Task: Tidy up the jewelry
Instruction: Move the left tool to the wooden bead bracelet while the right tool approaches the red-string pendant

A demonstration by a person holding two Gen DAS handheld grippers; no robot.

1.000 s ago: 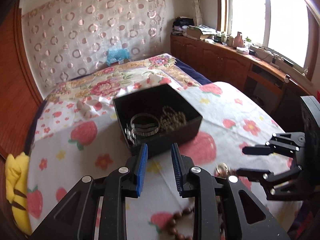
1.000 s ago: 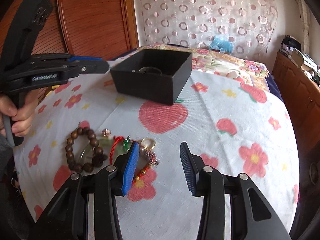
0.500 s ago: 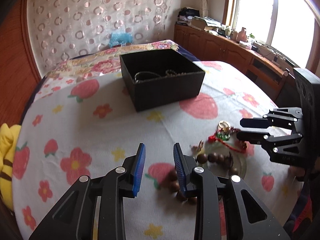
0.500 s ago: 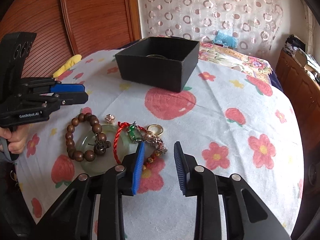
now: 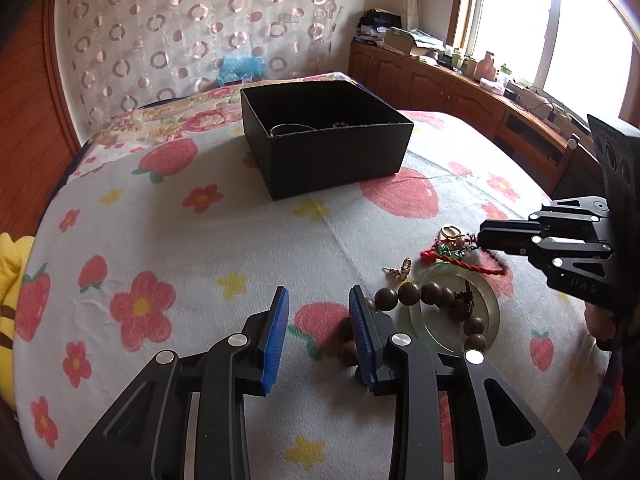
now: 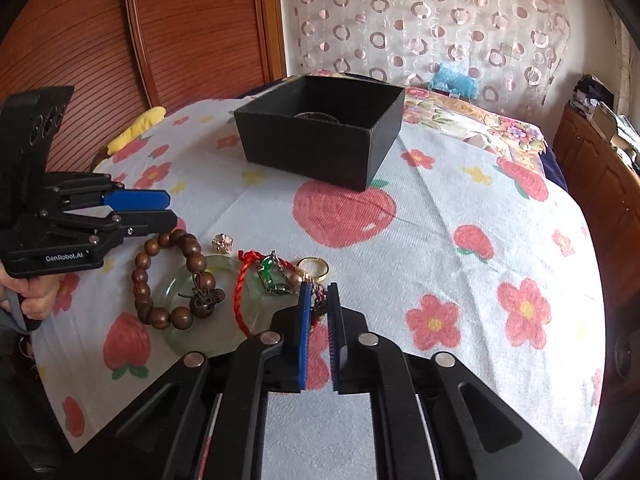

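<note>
A black open box [image 5: 328,152] [image 6: 320,148] stands on the strawberry-print cloth, with silver bangles [image 5: 288,130] dimly visible inside. Nearer lies a pile of jewelry: a wooden bead bracelet [image 6: 144,276] over a pale jade bangle [image 6: 176,292], a red cord [image 6: 240,280] with a green pendant [image 6: 266,274], a gold ring [image 6: 314,268] and a small flower earring [image 6: 223,241]. My right gripper [image 6: 320,288] is shut on a thin reddish beaded strand beside the ring. My left gripper [image 5: 318,296] is open and holds nothing, with the wooden beads [image 5: 408,292] just right of its finger.
A yellow plush toy [image 5: 8,292] lies at the bed's left edge. Wooden cabinets [image 5: 440,84] with clutter run under the window on the right. A wooden panel [image 6: 180,32] and a circle-patterned curtain stand behind the bed. A hand [image 6: 36,300] grips the left gripper's handle.
The right gripper's jaws closed from wide apart onto the beaded strand. The left gripper drew back from the box and sank to the cloth beside the wooden bracelet.
</note>
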